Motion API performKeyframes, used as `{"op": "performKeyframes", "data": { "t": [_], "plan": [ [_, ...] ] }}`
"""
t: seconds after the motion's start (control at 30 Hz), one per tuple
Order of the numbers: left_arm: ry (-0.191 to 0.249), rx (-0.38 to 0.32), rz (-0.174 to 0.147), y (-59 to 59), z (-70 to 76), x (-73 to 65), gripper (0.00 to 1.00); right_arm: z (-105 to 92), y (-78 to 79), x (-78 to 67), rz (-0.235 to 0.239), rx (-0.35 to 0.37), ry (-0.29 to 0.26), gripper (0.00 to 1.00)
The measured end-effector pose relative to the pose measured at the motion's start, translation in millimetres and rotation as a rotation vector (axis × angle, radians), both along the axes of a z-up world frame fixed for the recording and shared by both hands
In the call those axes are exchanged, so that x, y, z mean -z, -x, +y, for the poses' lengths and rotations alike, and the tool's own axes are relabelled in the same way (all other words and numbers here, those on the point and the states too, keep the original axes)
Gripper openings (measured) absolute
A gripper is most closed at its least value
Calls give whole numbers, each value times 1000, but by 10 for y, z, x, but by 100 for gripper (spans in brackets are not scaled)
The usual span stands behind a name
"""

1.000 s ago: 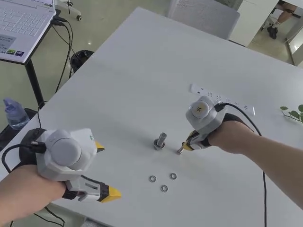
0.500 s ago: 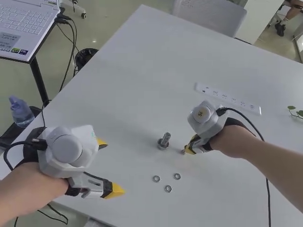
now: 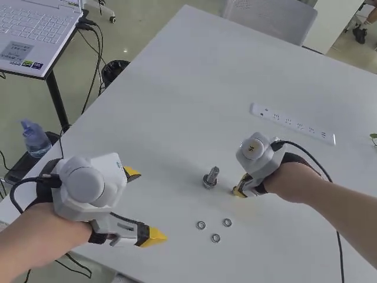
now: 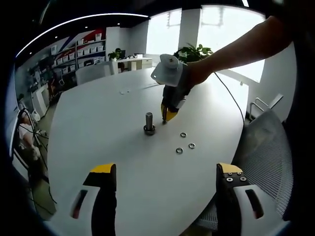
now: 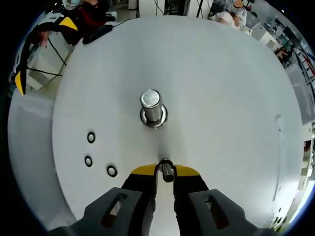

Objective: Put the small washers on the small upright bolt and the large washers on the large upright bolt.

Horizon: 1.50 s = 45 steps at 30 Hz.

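Right of centre in the head view, the right gripper [image 3: 240,191] pinches the small bolt [image 5: 166,170] upright on the table [image 3: 177,88], likely steadying it beside the large bolt [image 3: 211,177]. Three washers [image 3: 215,238] lie just below them. At lower left the left gripper [image 3: 144,204] is spread wide, probably ready to fetch one.

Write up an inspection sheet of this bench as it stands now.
Surface: white table, no marks seen.
Job's things: large bolt upright; three washers lying loose near it; small bolt between the right jaws, upright at the table.
Clutter: power strip on the far side.
Grippers: left gripper open, off the work; right gripper shut on the small bolt beside the large bolt.
Cables: cable runs from the right gripper along the arm.
Surroundings: laptop on a stand, bottle below it, chair at the far edge.
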<state>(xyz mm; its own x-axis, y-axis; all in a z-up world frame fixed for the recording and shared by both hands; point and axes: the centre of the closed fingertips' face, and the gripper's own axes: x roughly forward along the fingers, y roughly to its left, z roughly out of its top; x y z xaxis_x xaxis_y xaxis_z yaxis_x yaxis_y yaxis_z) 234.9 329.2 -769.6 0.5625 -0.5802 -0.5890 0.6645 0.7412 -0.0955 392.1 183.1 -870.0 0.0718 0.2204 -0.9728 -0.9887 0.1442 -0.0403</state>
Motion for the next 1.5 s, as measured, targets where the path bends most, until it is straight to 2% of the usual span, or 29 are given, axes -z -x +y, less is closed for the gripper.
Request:
{"op": "performKeyframes", "data": {
  "t": [0.27, 0.37, 0.57, 1.2, 1.27, 1.37, 1.5],
  "plan": [
    [-1, 15, 17, 21, -18, 48, 91, 3, 10, 44, 8, -10, 7, 13],
    [-20, 27, 22, 36, -17, 75, 92, 7, 10, 58, 7, -18, 11, 13],
    [-10, 35, 32, 48, -44, 108, 98, 14, 6, 49, 9, -12, 5, 13],
    [-11, 44, 36, 60, -84, 100, 92, 18, 21, 54, 13, -17, -6, 14],
    [-11, 42, 33, 58, -85, 94, 92, 14, 18, 56, 12, -20, -7, 15],
    [-12, 40, 33, 70, -82, 94, 92, 18, 18, 53, 5, -43, -10, 23],
    [-19, 40, 21, 73, -75, 83, 92, 14, 23, 32, 15, -40, -16, 24]
  ]
}}
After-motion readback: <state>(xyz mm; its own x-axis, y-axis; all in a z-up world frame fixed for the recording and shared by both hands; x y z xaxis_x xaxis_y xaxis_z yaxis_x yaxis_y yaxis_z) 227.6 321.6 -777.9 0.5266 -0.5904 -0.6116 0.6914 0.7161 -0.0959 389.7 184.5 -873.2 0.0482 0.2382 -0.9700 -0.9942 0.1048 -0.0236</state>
